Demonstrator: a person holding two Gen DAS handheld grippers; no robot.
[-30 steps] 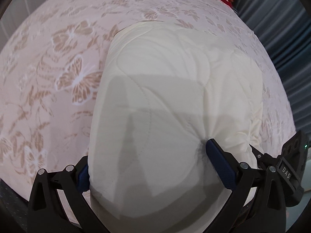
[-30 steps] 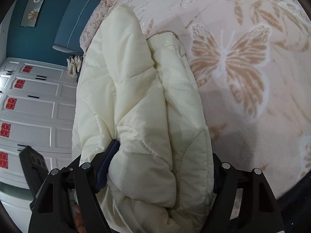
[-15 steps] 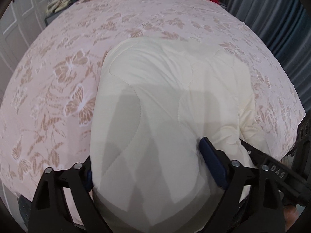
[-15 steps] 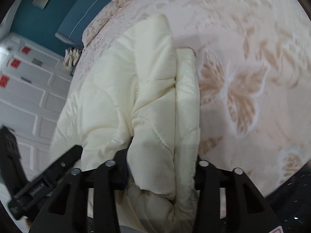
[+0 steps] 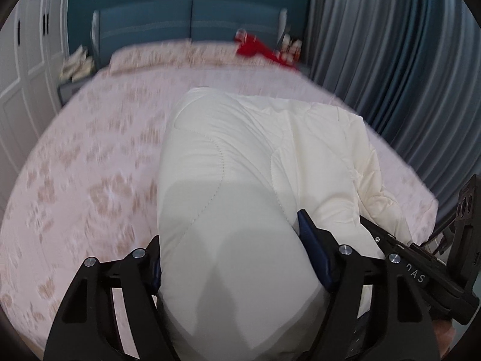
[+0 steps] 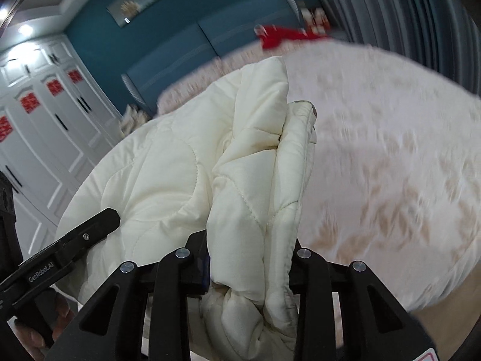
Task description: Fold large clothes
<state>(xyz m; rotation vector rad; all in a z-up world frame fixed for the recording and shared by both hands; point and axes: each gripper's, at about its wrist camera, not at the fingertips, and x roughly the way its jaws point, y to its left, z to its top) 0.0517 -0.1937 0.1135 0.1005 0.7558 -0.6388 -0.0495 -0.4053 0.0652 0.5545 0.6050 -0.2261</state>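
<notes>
A thick cream quilted garment (image 5: 255,162) lies folded over on the pink floral bed (image 5: 90,165), its near end raised off the bed. My left gripper (image 5: 231,255) is shut on a fat bunch of its near edge, the fabric bulging between the fingers. My right gripper (image 6: 249,258) is shut on another bunch of the same garment (image 6: 240,156), holding several layers upright. The right gripper shows at the right of the left wrist view (image 5: 421,270); the left gripper shows at the lower left of the right wrist view (image 6: 75,240).
A teal headboard (image 5: 192,24) and a red item (image 5: 258,48) are at the bed's far end. Grey curtains (image 5: 390,60) hang on the right. White wardrobes (image 6: 45,120) stand on the left. The bed's near edge (image 6: 436,279) drops to the floor.
Both grippers have lifted the garment's near end up and tilted the views upward, so the headboard and wall now show. The right gripper's jaws have closed tighter on the fabric.
</notes>
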